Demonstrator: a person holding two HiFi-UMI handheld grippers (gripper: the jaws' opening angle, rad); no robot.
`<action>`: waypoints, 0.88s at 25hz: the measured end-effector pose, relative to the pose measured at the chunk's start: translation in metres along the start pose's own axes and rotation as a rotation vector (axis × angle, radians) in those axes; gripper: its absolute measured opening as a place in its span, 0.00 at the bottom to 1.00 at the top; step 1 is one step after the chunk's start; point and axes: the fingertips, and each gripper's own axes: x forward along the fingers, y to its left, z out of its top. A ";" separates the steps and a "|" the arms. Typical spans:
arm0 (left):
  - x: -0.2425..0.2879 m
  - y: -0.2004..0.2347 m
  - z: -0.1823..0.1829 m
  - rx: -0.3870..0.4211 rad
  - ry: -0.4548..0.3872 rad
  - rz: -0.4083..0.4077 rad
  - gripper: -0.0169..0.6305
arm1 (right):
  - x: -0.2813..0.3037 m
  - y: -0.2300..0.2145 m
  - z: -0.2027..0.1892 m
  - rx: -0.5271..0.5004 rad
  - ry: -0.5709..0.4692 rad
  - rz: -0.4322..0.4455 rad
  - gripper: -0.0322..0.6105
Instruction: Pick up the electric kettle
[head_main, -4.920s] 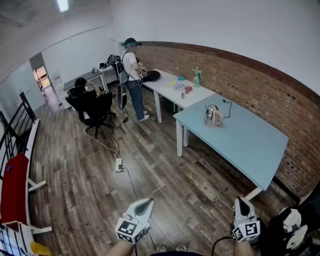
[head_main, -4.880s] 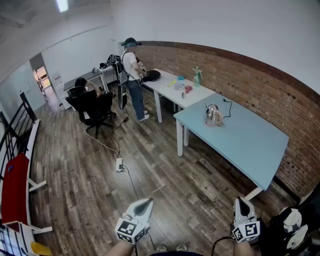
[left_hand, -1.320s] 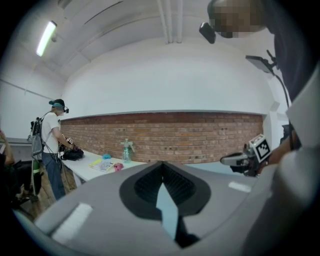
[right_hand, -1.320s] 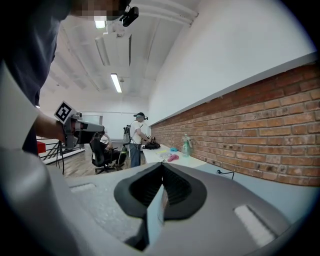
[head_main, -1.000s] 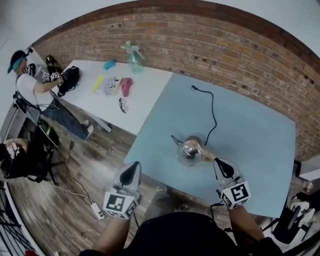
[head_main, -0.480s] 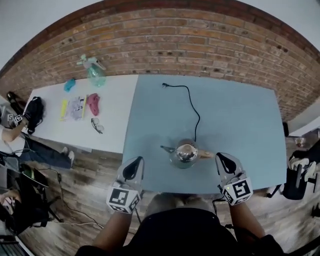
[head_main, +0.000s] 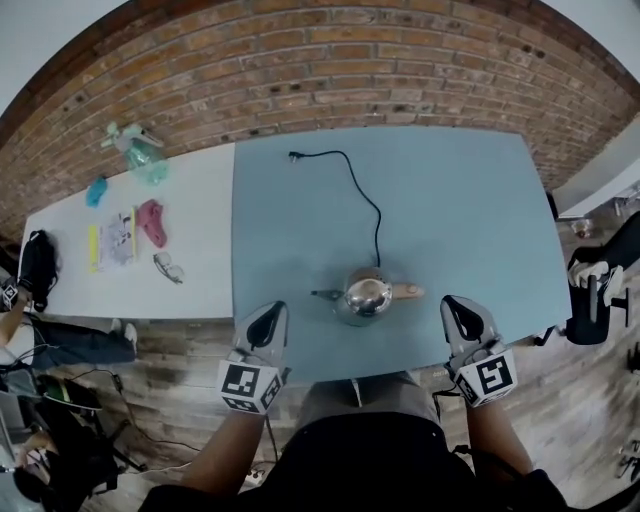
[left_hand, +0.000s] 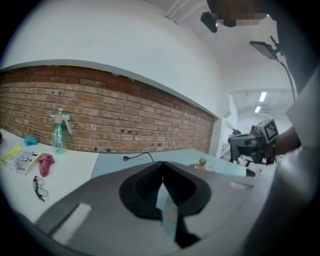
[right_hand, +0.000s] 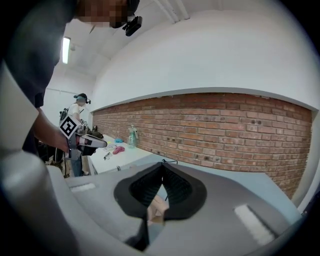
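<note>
The fingers (left_hand: 145, 192) of the left gripper (head_main: 270, 312) are pressed together on nothing — so are the fingers (right_hand: 182, 192) of the right gripper (head_main: 458, 305). Both grippers hover at the near edge of the blue table (head_main: 470, 210), apart from the kettle (head_main: 364, 294). It stands upright between them near that edge, wooden handle (head_main: 407, 292) toward the right gripper — its black cord (head_main: 372, 205) runs across the table toward the far side.
</note>
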 end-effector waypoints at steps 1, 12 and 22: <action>0.004 -0.002 -0.002 -0.005 0.003 -0.011 0.03 | 0.001 0.000 -0.001 -0.002 0.000 0.008 0.05; 0.031 -0.029 -0.048 -0.037 0.056 -0.049 0.13 | 0.025 -0.004 -0.050 -0.077 0.052 0.134 0.20; 0.054 -0.037 -0.076 -0.076 0.114 -0.052 0.31 | 0.041 -0.001 -0.089 -0.124 0.095 0.202 0.40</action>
